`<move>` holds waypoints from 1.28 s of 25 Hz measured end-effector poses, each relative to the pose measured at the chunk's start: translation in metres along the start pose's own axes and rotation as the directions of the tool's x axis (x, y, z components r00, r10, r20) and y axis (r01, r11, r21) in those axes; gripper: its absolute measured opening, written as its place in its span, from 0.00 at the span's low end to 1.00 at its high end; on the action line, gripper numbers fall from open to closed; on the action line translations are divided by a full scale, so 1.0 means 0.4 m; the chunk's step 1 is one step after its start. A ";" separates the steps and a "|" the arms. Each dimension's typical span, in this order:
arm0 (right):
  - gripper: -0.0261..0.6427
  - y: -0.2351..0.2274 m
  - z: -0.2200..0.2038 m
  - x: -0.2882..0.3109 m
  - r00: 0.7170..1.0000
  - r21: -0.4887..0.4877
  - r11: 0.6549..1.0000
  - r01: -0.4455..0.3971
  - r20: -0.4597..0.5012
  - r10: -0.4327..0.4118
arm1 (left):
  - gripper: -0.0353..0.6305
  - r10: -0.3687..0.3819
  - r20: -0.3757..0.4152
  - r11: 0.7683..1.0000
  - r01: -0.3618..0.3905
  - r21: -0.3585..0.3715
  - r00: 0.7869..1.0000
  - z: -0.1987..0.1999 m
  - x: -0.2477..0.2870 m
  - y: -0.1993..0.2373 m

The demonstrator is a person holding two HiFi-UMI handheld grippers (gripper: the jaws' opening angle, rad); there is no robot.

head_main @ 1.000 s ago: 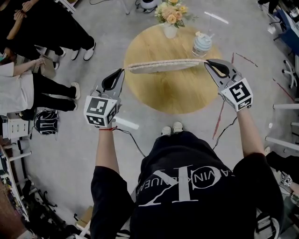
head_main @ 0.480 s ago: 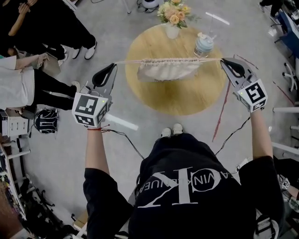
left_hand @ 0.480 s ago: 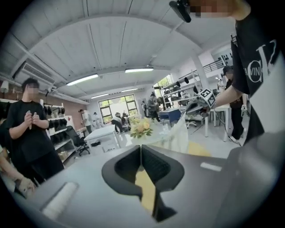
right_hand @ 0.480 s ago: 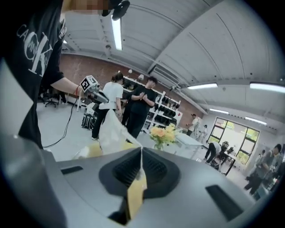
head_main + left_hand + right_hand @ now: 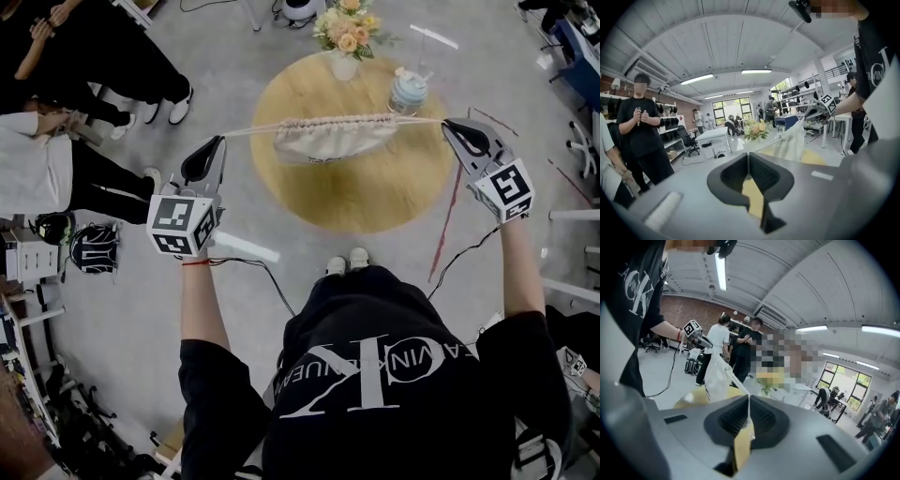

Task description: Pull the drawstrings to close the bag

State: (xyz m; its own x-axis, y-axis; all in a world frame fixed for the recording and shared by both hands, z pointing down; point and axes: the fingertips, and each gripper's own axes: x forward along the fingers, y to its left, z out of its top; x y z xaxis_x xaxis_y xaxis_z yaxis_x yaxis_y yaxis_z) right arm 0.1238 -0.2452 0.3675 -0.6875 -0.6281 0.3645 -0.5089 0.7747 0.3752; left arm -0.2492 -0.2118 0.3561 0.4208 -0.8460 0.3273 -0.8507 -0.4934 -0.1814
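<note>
At your 10 o'clock, your left hand-held gripper has its jaws pressed together, and in the left gripper view they pinch the end of the left drawstring. That cord runs taut from the tip toward 3 o'clock and into the bag. On the floor well beyond this gripper, at 9 o'clock, bystanders stand and a dark backpack lies near their feet. Straight ahead at 12 o'clock, the cream cloth bag hangs between your two hands over the round wooden counter. Its mouth is bunched into tight folds along the cords, and its body sags below. You cannot tell from here whether its bottom touches the wood. On the counter's far rim at 12 o'clock stands a vase of flowers, and at about 1 o'clock a pale lidded container sits just behind the bag. The right drawstring leaves the gathered mouth and stretches straight to your right hand-held gripper at 2 o'clock. Its jaws are fully closed, and in the right gripper view the thin cord is clamped between them.
</note>
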 end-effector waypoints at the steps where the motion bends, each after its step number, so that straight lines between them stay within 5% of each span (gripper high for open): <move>1: 0.06 0.000 -0.004 -0.001 1.000 -0.004 1.000 -0.001 -0.005 0.001 | 0.09 0.004 -0.004 1.000 -0.004 -0.011 1.000 -0.010 -0.002 0.004; 32: 0.06 -0.024 -0.050 -0.055 0.998 -0.045 0.999 0.009 -0.067 -0.012 | 0.08 0.081 -0.047 0.994 -0.084 -0.065 0.996 -0.073 -0.040 0.076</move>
State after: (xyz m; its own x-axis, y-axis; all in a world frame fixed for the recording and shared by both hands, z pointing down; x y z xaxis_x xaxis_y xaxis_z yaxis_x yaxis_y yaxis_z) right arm 0.1542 -0.2401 0.3731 -0.6449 -0.6407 0.4167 -0.4913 0.7652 0.4161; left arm -0.2911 -0.2074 0.3725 0.3353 -0.8728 0.3545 -0.9017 -0.4064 -0.1478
